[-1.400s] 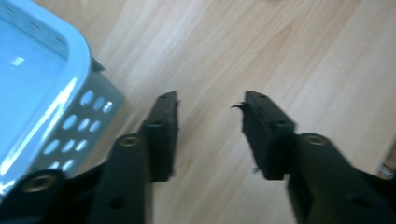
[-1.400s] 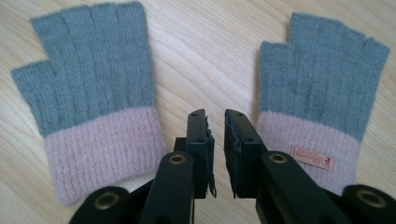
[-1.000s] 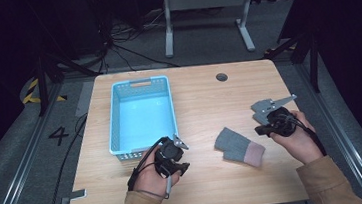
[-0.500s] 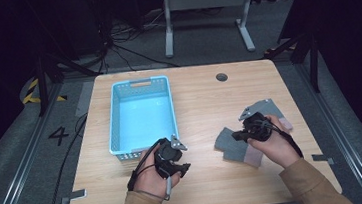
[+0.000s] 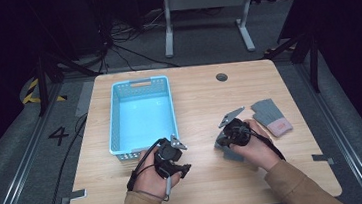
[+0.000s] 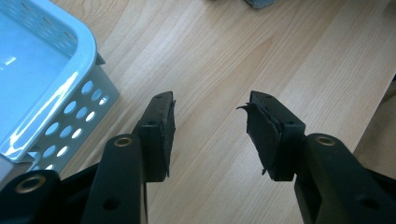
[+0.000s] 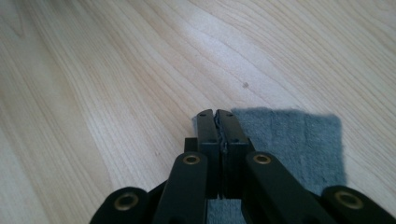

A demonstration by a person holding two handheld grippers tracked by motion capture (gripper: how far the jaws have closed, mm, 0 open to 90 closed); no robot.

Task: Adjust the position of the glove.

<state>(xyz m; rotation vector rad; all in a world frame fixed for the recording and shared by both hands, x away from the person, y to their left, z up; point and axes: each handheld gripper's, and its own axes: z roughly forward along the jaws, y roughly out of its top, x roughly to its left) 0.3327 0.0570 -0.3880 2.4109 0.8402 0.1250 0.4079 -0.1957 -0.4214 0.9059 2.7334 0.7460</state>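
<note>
Now we hold our right gripper pressed together over a grey knitted cloth at frame centre-right, our left gripper just opening, spread and empty, beside the light-blue perforated plastic basket, pale wooden table.

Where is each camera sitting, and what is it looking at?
High view: above the person's side, looking forward and down at the table, blue basket, two grey cloths; both hands and forearms show.
Left gripper view: on the left tongs, looking at table wood and the basket corner; jaws apart.
Right gripper view: on the right tongs, looking at the grey cloth; jaws together.
Shared: the basket, high and left views.
</note>
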